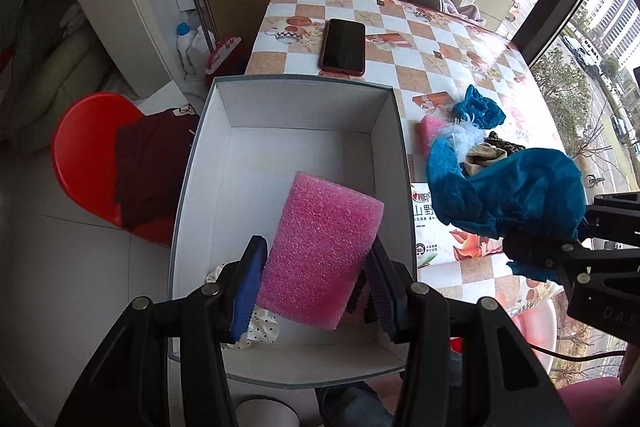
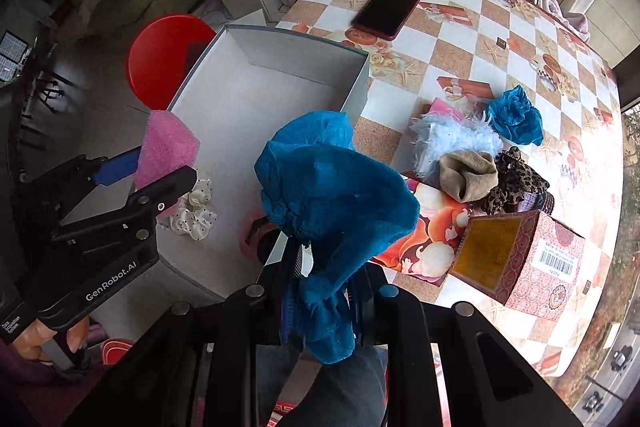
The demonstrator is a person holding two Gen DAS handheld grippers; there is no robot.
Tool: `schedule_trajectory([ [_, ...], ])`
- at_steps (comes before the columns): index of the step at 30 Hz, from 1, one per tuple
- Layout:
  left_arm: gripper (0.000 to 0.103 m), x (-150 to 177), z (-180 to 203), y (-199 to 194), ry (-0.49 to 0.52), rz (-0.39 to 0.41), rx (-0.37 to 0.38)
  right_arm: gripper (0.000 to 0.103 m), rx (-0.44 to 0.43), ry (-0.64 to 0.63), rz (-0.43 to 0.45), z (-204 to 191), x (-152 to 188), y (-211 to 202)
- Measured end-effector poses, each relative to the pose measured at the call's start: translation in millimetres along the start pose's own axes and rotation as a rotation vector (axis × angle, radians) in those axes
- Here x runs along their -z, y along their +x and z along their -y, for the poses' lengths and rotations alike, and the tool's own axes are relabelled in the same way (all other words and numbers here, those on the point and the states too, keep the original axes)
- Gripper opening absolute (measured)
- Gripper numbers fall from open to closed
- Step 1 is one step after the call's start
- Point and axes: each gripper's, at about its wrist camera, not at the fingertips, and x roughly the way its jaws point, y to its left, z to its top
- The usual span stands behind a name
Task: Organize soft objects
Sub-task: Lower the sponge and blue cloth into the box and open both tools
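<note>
The left tool (image 1: 314,285) occupies the lower centre of the left wrist view, its two fingers spread wide and pressed against the sides of a rectangular pink foam block (image 1: 318,251), which it holds tilted over the open white cardboard box (image 1: 280,103). A white scrunchie with black dots (image 2: 196,207) lies on the box floor at the near left corner, partly hidden by the left finger. In the right wrist view the right tool (image 2: 320,301) sits at the bottom centre, closed tight on a crumpled blue non-woven cloth cover (image 2: 332,195) that bulges above the fingers, raised at the box's right wall. On the desk (image 1: 448,39), covered by a checked patterned cloth, the remaining soft items lie together right of the box: a second blue crumpled cover (image 2: 516,115), a pale blue fluffy piece (image 2: 456,137), a beige knitted sock (image 2: 468,173) and a leopard-print scrunchie (image 2: 516,181). A red patterned carton (image 2: 524,259) stands near them at lower right. A dark smartphone in a red case (image 1: 343,47) lies beyond the box, toward the top of the frame.
</note>
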Motion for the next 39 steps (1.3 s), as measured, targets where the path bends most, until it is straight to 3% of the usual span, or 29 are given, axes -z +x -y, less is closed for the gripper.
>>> schedule_trajectory([
  [28,0.053,0.0,-20.3,9.7,-0.055,-0.025,-0.002,0.023,0.001,-0.062,-0.029,-11.9,-21.9,9.9],
  [39,0.054,-5.5,-32.0,19.7,-0.059,-0.051,-0.035,0.023,-0.021,-0.068,-0.037,-18.1,-36.2,19.4],
])
